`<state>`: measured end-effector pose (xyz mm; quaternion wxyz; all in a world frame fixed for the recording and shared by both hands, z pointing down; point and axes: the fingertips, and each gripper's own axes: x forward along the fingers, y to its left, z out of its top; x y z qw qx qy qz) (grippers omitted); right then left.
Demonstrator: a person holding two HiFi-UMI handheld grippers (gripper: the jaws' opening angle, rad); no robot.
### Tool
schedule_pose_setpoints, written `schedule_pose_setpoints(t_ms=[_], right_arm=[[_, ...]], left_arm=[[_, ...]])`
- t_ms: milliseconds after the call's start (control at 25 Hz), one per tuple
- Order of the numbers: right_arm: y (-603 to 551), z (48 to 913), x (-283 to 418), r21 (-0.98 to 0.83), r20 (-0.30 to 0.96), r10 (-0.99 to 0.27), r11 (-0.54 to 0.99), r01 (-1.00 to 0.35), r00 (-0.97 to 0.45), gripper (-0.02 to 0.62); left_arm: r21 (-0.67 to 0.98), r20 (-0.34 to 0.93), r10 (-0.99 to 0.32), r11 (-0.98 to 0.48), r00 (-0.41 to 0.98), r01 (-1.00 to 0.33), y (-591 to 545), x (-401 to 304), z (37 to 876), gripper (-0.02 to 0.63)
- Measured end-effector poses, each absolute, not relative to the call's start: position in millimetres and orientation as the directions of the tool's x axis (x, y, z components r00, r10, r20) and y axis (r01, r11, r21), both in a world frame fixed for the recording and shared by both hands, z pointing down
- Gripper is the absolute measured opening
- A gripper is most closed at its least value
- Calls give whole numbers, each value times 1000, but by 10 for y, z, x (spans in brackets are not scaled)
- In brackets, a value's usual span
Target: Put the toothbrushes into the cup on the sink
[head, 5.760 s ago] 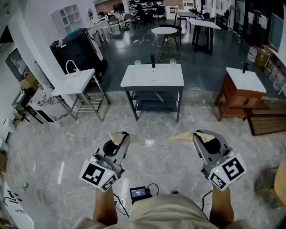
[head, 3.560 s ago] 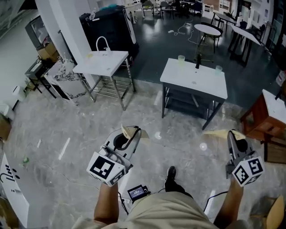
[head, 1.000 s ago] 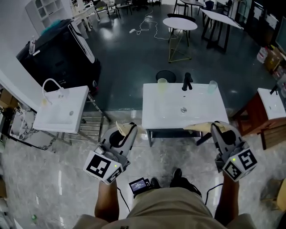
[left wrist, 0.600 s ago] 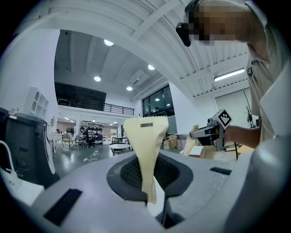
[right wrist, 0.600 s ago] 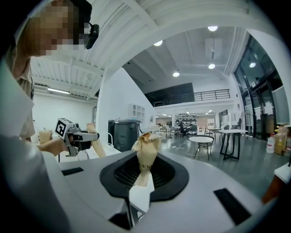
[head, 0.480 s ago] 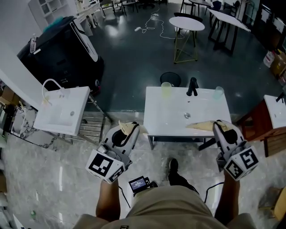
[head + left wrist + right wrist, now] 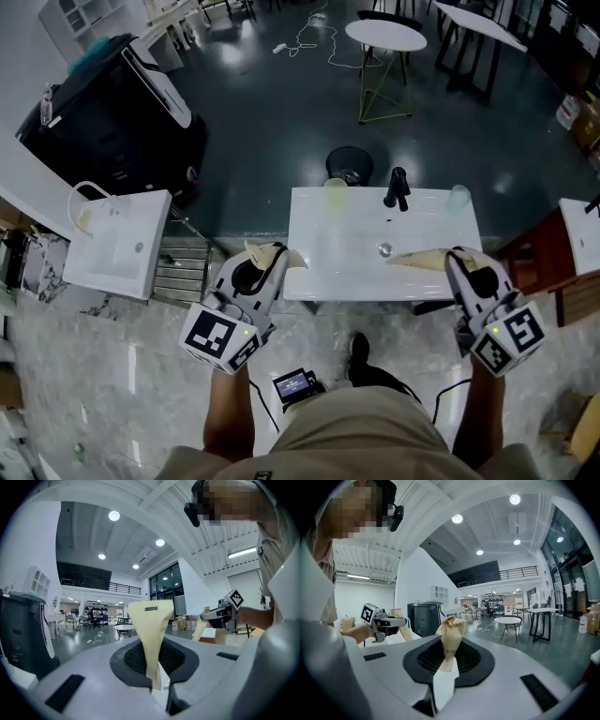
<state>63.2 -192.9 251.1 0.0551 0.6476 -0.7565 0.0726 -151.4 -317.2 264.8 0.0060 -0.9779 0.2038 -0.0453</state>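
Observation:
A white sink point(image 7: 323, 267) stands just ahead of me with a black tap point(image 7: 397, 187), a yellowish cup point(image 7: 336, 193) at its back left and a pale blue cup point(image 7: 457, 198) at its back right. My left gripper point(image 7: 269, 260) is shut on a beige paper toothbrush packet point(image 7: 276, 252) at the sink's front left corner. The same packet point(image 7: 149, 630) stands up between the left gripper's jaws point(image 7: 157, 686). My right gripper point(image 7: 452, 260) is shut on a second beige packet point(image 7: 417, 257) that lies over the basin. That packet point(image 7: 450, 634) shows crumpled at its top.
A second white sink point(image 7: 112, 248) stands at the left, with a metal rack point(image 7: 183, 267) beside it and a big black case point(image 7: 112, 103) behind. A black bin point(image 7: 349, 164) sits behind the middle sink. A round table point(image 7: 384, 36) is farther back, a wooden cabinet point(image 7: 553, 248) at the right.
The person has walked up to the middle sink. Both grippers have come forward from over the floor to its front edge, with the packets still in them.

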Motion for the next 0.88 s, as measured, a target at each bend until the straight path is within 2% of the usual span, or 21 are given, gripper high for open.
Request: schedule_pose_setpoints(t_ms=[880], right_arm=[[-2603,3294,1819,-130,279,-949,113,-985,-146,41]], left_arm=[[-60,140,-437,-899,888,-433,-4519,56,3510,31]])
